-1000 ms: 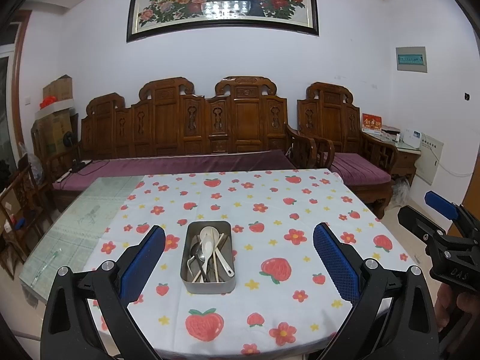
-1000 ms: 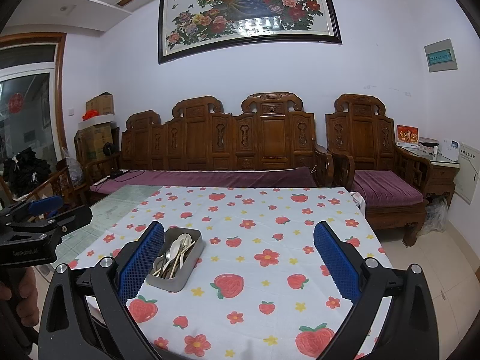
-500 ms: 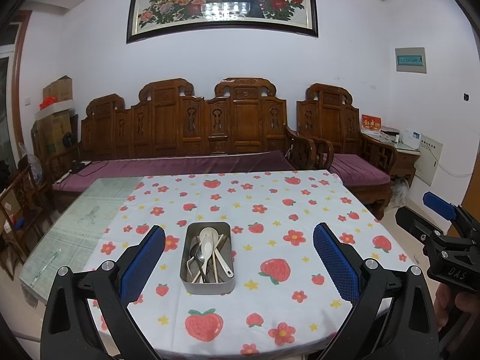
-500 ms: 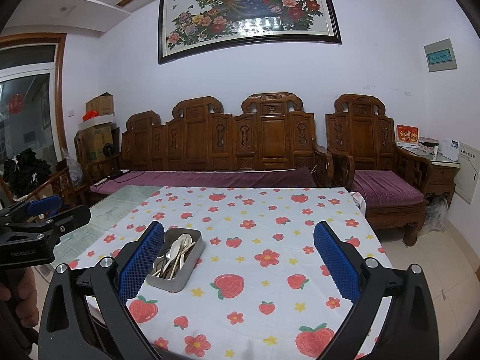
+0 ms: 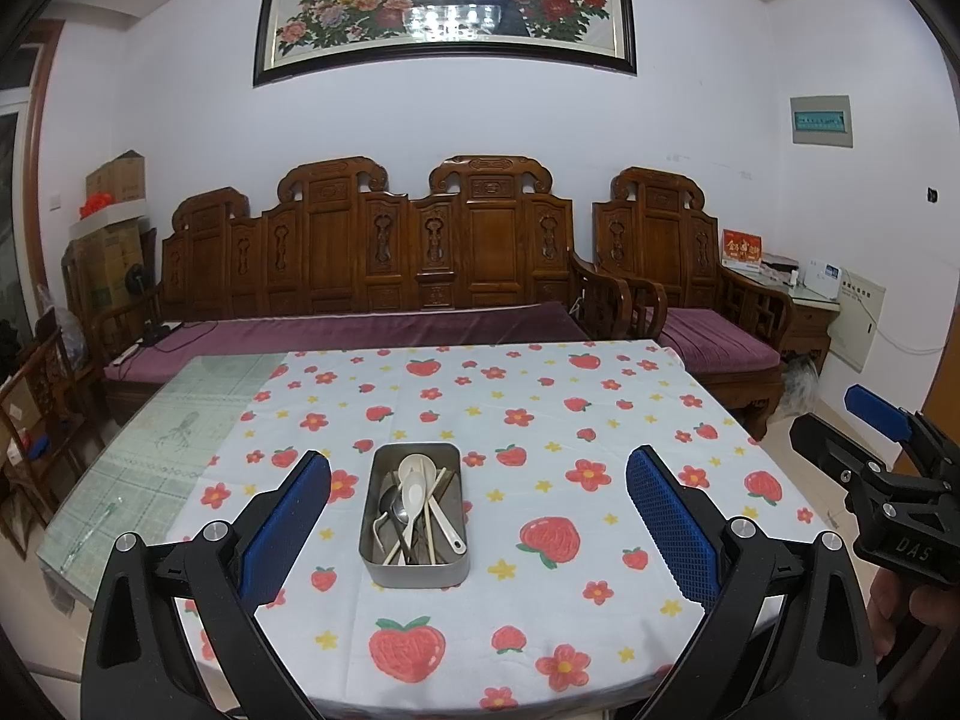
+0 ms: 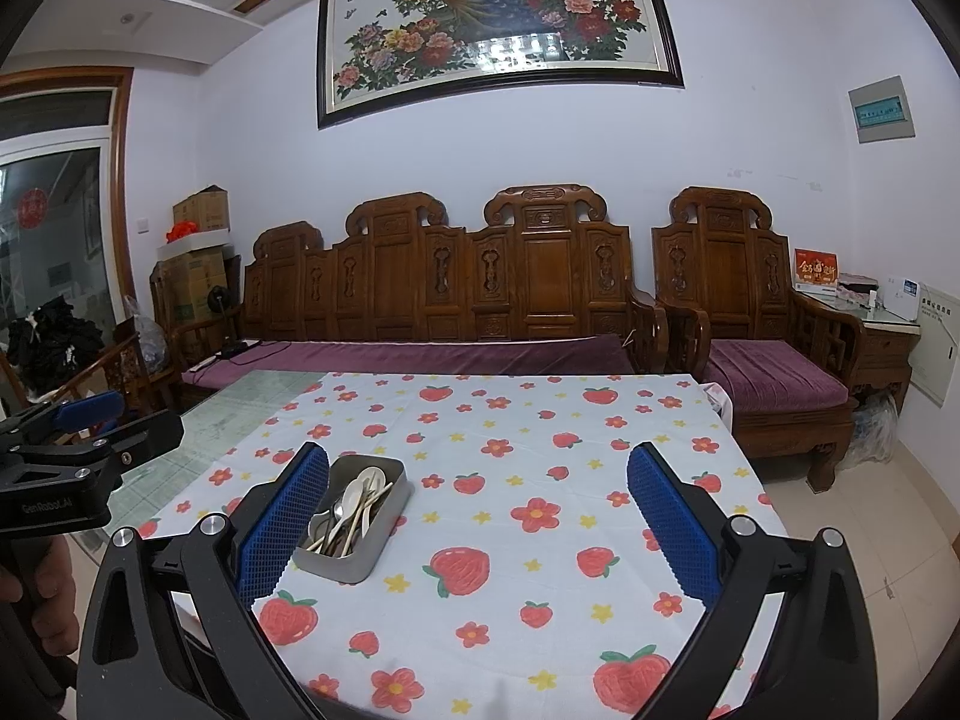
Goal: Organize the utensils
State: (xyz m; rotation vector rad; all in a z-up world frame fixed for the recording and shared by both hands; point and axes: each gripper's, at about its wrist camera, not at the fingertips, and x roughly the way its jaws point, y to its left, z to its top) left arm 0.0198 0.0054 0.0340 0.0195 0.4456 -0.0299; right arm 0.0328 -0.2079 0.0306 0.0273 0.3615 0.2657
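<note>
A grey metal tray [image 5: 445, 573] sits near the table's front, holding white spoons [image 5: 416, 485], metal spoons and chopsticks mixed together. It also shows in the right wrist view [image 6: 384, 542], by the left finger. My left gripper [image 5: 479, 528] is open and empty, held above the table's front edge with the tray between its fingers in view. My right gripper [image 6: 479, 528] is open and empty, to the right of the tray. The right gripper shows in the left wrist view [image 5: 879, 450]; the left gripper shows in the right wrist view [image 6: 78, 438].
The table carries a white cloth with strawberries and flowers [image 5: 540, 420]; its left part is bare green glass [image 5: 174, 438]. A carved wooden sofa with purple cushions [image 5: 384, 324] stands behind, an armchair [image 5: 708, 330] at right, boxes [image 5: 114, 228] at left.
</note>
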